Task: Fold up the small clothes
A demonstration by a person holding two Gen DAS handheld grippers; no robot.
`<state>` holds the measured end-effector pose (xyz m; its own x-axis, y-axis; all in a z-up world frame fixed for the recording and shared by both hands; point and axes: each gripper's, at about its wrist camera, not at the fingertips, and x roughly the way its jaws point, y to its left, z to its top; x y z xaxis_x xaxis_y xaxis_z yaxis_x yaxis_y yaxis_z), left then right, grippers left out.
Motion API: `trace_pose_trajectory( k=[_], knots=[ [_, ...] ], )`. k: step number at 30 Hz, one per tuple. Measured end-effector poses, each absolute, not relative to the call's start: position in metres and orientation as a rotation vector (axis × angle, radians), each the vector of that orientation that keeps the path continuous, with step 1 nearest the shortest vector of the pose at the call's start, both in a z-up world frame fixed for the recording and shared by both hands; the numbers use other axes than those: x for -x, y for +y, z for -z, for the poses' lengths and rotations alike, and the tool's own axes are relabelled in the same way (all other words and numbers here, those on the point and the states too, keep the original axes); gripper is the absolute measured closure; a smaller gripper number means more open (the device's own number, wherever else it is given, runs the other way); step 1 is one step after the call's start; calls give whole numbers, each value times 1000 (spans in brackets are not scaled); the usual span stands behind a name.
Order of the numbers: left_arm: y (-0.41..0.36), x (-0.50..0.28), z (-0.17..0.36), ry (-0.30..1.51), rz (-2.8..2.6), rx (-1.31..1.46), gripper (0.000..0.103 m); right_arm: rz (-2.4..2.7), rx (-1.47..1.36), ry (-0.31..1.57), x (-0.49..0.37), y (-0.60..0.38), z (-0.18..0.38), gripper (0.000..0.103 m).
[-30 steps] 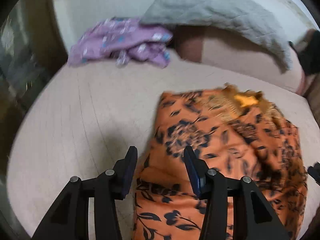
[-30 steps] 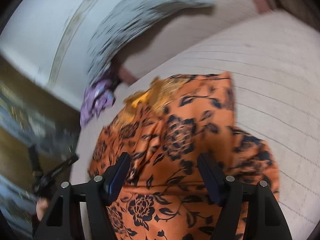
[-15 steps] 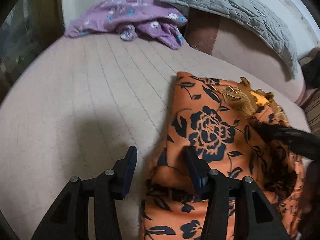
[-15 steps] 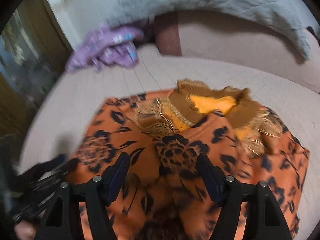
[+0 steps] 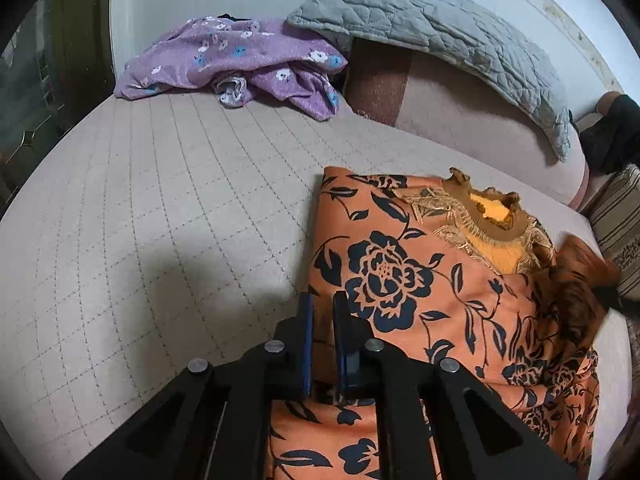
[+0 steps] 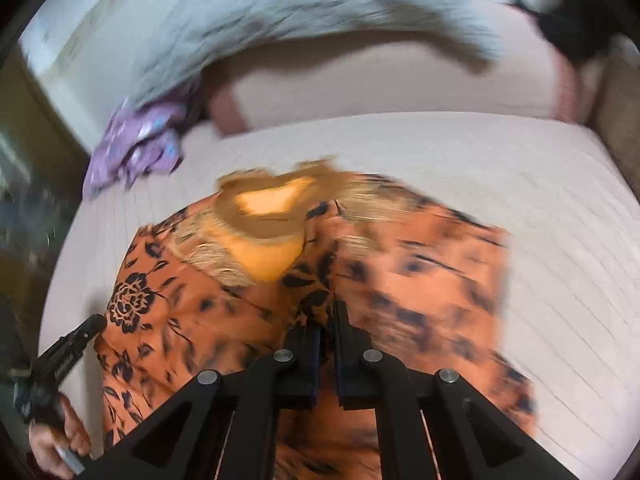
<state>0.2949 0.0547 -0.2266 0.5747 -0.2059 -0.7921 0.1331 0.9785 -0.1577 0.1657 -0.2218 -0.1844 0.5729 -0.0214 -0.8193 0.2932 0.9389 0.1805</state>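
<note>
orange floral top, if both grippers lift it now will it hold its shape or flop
The orange floral top will probably flop: it already lies in soft folds and bunches near its right edge. It looks thin, so likely light. With the left gripper and right gripper pinching small bits of cloth, the middle would likely sag between them.

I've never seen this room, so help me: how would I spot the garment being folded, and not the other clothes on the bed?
Start at the quilted beige bed. A purple flowered garment lies crumpled at its far end beside a grey pillow. The one being folded is nearer: the orange garment with dark blue flowers and a gold-trimmed neckline.
</note>
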Motion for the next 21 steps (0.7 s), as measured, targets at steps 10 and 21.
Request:
trace_pose_trajectory(
  k=[10,21],
  knots=[
    [40,-291,239,973,141,-76,91,206,-681,1009,-56,-304,250,88],
    [14,-267,206,738,276,-69,91,115,-600,716,-95,-298,194,52]
  ],
)
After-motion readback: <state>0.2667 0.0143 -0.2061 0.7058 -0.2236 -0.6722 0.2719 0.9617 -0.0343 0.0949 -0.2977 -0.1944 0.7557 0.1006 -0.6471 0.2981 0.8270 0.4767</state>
